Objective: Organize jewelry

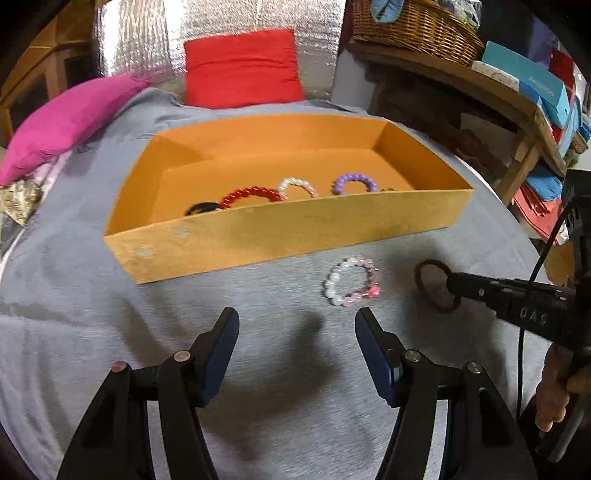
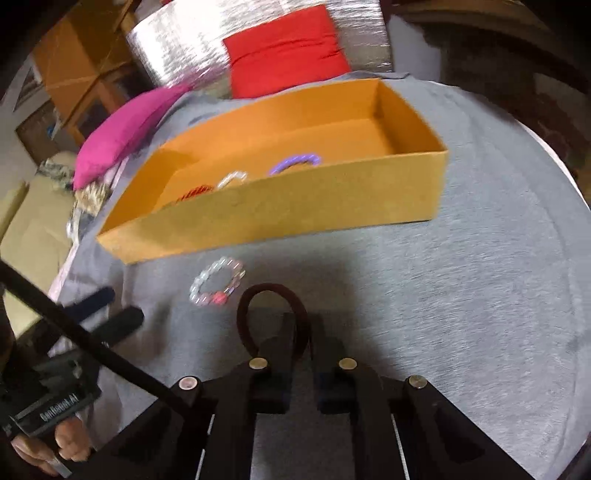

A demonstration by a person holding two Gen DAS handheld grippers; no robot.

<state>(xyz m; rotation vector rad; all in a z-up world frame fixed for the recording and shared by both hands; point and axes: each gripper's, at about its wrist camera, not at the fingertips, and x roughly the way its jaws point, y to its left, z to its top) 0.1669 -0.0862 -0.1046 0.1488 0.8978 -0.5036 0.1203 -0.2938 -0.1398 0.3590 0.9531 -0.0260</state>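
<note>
An orange tray (image 1: 280, 236) (image 2: 295, 206) on the grey cloth holds a black band (image 1: 199, 209), a red bead bracelet (image 1: 251, 195), a white pearl bracelet (image 1: 295, 184) and a purple bracelet (image 1: 354, 182) (image 2: 295, 162). A pink-and-white bead bracelet (image 1: 352, 282) (image 2: 218, 282) lies on the cloth in front of the tray. My right gripper (image 2: 303, 321) (image 1: 452, 284) is shut on a dark brown hair band (image 2: 271, 314) (image 1: 436, 291). My left gripper (image 1: 297, 321) is open and empty, just short of the pink bracelet.
A red cushion (image 1: 242, 68) and a magenta cushion (image 1: 70, 118) lie behind the tray. A wooden shelf with a wicker basket (image 1: 413, 26) and blue boxes (image 1: 528, 77) stands at the right. The grey cloth (image 2: 480, 295) extends right of the tray.
</note>
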